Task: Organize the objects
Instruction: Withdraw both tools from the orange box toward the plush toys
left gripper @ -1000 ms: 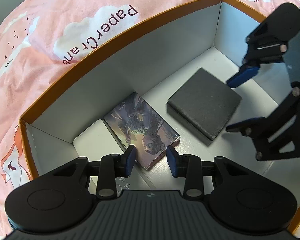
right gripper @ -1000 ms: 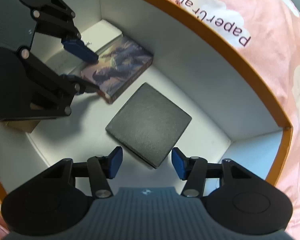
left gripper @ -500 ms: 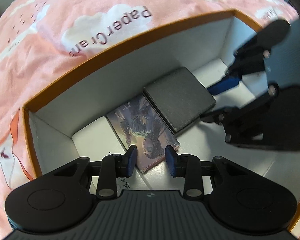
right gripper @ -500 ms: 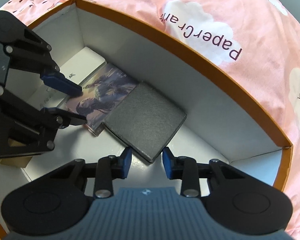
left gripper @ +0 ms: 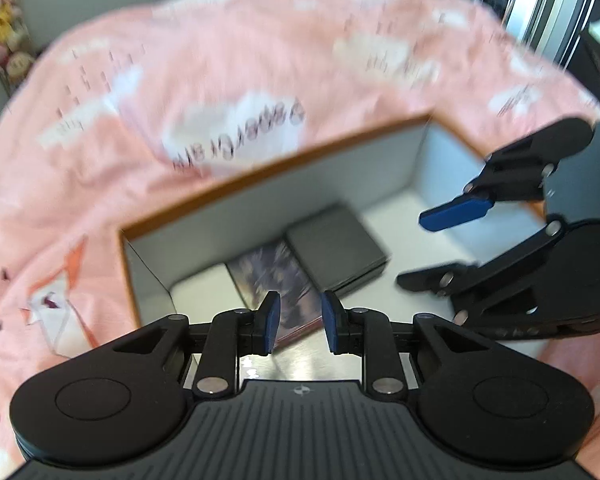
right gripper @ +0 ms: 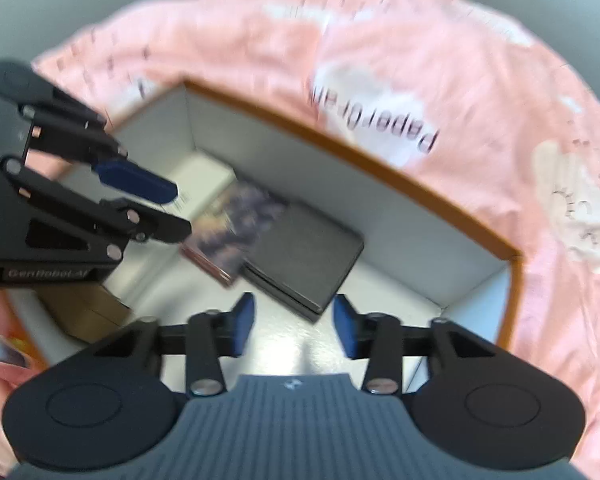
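Both the left hand-held gripper point(left gripper: 296, 322) and right hand-held gripper point(right gripper: 294, 325), spread and empty, have lifted away from the black case point(right gripper: 306, 256), now beside the illustrated book point(right gripper: 232, 232).

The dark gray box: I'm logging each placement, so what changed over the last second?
The dark gray box slid from mid-floor up against the illustrated box, pushed by the right gripper. Both grippers have since pulled back and up, open and empty; the left gripper held nothing throughout. The illustrated box and orange-rimmed box stayed put.
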Tool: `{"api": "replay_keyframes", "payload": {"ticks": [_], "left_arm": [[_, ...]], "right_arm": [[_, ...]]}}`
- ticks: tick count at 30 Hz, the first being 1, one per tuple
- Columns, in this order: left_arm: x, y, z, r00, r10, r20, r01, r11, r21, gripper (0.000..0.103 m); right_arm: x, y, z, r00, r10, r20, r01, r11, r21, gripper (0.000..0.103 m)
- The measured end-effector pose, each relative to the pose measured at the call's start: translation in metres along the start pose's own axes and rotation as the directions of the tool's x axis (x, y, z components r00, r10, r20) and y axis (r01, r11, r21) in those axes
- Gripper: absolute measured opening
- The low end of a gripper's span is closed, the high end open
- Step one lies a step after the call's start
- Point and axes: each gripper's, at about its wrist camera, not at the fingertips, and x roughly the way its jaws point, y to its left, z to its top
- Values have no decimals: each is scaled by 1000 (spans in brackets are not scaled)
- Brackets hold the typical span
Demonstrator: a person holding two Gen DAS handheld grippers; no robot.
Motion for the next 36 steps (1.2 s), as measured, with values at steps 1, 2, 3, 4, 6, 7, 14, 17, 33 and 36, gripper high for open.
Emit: {"api": "replay_keyframes", "payload": {"ticks": [1, 2, 3, 4, 6, 7, 14, 17, 33, 36], "left_arm": [[-15, -10, -5, 999, 3, 39, -2, 1000, -8, 30], [-29, -14, -9, 997, 2, 76, -1, 1000, -18, 30], [-44, -21, -14, 994, 1, 108, 2, 1000, -28, 30], [-61, -26, -14, 991, 3, 131, 1, 999, -34, 31], [-77, -35, -16, 986, 4, 165, 3, 999, -43, 31], [-86, -41, -22, 984, -3, 178, 12, 999, -51, 31], [-126, -77, -83, 977, -91, 191, 112, 989, -100, 31], [-123, -101, -108, 985, -81, 150, 93, 993, -72, 31], [-90, -133, -156, 999, -42, -5, 42, 998, -49, 30], [-85, -128, -159, 998, -51, -21, 49, 996, -73, 30]], "right_arm": [[-12, 1, -2, 1000, -3, 31, 2, 1000, 18, 52], [-24, 3, -6, 998, -4, 61, 2, 999, 34, 55], [-34, 5, -9, 996, -1, 91, -3, 999, 46, 56], [-46, 9, -16, 992, 3, 123, -10, 998, 61, 56], [-69, 15, -31, 983, 10, 185, -28, 995, 93, 56], [-79, 19, -36, 976, 21, 216, -45, 993, 106, 56], [-112, 48, -104, 944, -48, 328, -40, 966, 256, 64], [-106, 62, -130, 958, -77, 277, -10, 954, 300, 59], [-85, 141, -190, 999, -30, 38, 24, 989, 144, 38], [-77, 146, -191, 999, -41, 12, 39, 992, 123, 42]]}}
